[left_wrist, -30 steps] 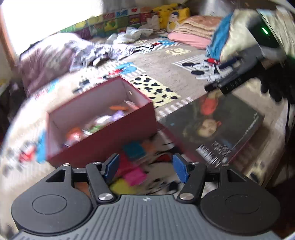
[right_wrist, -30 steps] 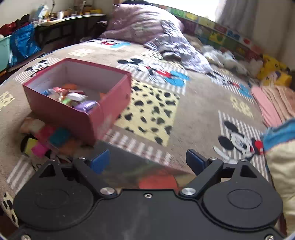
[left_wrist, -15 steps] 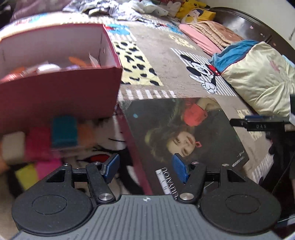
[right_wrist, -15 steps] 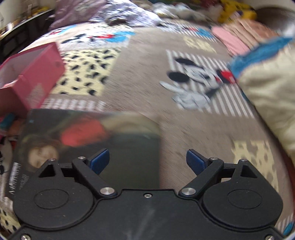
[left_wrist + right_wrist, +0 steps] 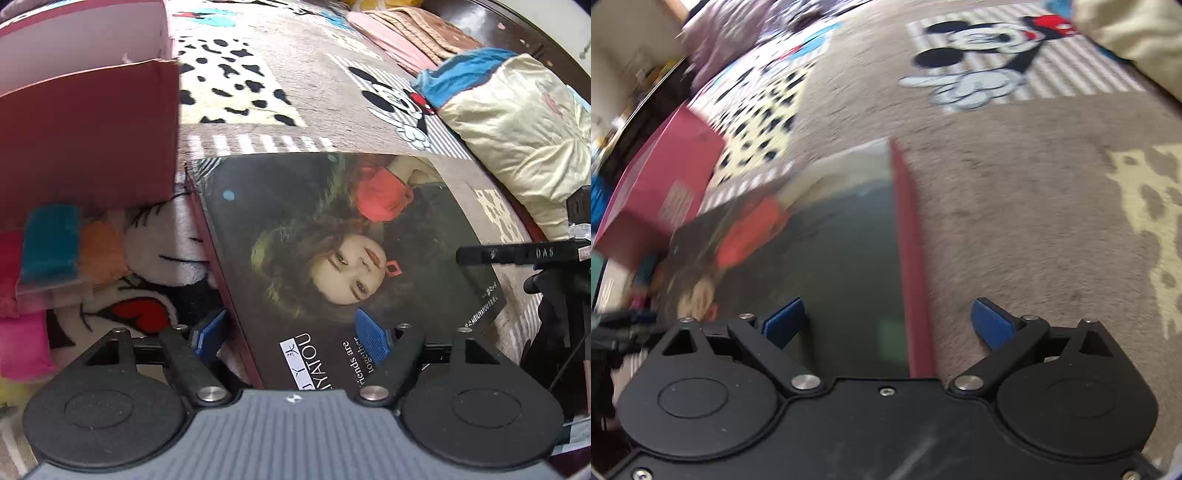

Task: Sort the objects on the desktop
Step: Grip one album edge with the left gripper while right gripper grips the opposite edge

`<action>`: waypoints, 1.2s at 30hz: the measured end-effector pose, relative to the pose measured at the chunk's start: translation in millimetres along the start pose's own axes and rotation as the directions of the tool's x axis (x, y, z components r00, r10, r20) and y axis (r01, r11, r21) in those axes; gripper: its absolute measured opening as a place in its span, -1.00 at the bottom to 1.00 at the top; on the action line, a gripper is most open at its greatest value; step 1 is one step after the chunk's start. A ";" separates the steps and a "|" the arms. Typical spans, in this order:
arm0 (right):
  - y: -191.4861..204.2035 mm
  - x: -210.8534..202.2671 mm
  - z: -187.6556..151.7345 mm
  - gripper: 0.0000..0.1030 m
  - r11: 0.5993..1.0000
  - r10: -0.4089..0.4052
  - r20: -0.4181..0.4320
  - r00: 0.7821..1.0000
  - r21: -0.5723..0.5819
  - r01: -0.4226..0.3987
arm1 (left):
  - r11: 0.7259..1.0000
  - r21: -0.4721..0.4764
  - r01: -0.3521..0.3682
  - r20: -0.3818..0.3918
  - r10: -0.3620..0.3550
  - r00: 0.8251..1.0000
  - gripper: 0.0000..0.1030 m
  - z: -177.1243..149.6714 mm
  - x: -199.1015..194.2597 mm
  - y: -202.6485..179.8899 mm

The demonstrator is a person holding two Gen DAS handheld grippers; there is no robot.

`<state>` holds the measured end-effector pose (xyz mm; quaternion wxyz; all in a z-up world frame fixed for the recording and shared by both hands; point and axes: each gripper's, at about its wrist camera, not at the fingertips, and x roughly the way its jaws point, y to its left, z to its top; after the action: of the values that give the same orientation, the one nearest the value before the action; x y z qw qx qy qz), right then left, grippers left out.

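Both grippers straddle opposite red edges of box lid (image 5: 332,236) on bed: left gripper (image 5: 291,334) fingers just widened, right gripper (image 5: 888,321) fingers wide, nothing gripped

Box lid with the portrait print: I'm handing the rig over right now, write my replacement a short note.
Left gripper: open, jaws just widened, straddling the lid's left red edge, not gripping.
Right gripper: open, jaws just widened, straddling the lid's right red edge, nothing held.
The box lid lies flat, print up, on the cartoon-print blanket, right of the open red box. Coloured sponge blocks lie in front of the box.
Done: both grippers positioned at the lid.
Left: probably grip and lift the lid; the blocks remain unsorted.
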<state>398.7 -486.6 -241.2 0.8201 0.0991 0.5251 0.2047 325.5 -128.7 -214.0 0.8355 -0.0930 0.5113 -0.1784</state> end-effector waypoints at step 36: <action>196.4 -51.4 72.2 0.98 0.982 0.188 0.352 0.917 -0.081 -0.171 | 0.984 0.127 -0.126 0.396 0.067 0.916 0.52 98.7 -192.2 89.2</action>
<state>399.6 -329.4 -93.9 0.8818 0.1626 0.3507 0.2702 351.7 26.2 -40.9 0.9330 -0.0384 0.3237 -0.1525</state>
